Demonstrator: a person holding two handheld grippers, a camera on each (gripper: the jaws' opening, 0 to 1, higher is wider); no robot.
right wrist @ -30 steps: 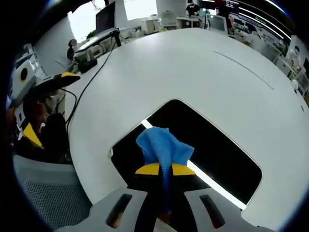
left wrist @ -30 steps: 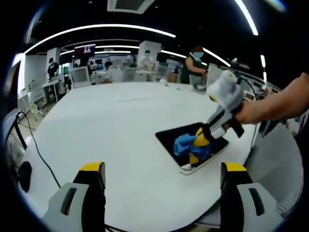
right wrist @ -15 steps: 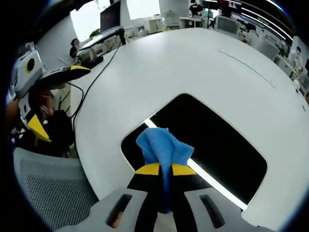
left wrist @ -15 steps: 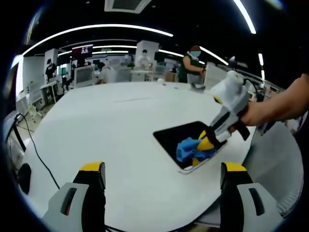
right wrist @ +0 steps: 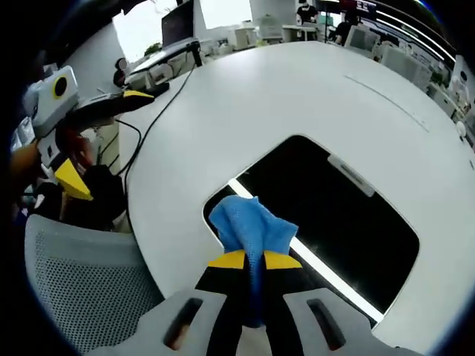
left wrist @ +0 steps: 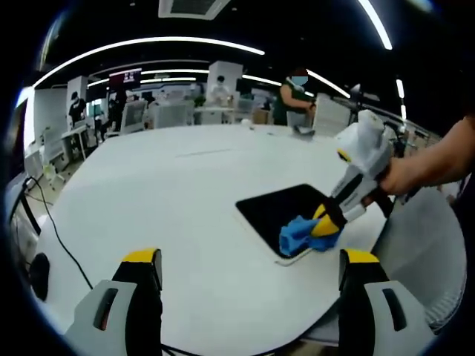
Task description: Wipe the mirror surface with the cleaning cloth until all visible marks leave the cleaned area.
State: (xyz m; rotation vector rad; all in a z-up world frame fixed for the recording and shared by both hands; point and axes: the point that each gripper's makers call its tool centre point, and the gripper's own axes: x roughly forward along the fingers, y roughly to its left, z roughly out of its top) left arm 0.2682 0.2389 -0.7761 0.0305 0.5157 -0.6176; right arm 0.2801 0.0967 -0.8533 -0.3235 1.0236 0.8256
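The dark rectangular mirror [right wrist: 326,215] lay on the white round desk [left wrist: 171,200]; the right hand-held gripper [right wrist: 254,259], clamping the crumpled blue cleaning cloth [right wrist: 249,222], had dragged it to the mirror's near edge, likely finishing one pass; the left hand-held gripper [left wrist: 249,271] hung wide, empty.

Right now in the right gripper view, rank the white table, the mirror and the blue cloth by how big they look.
1. White table, largest by far.
2. Mirror, a dark rectangle lying on the table.
3. Blue cleaning cloth, smallest, although it sits closest to the camera, clamped in the right gripper, which makes it look bigger.
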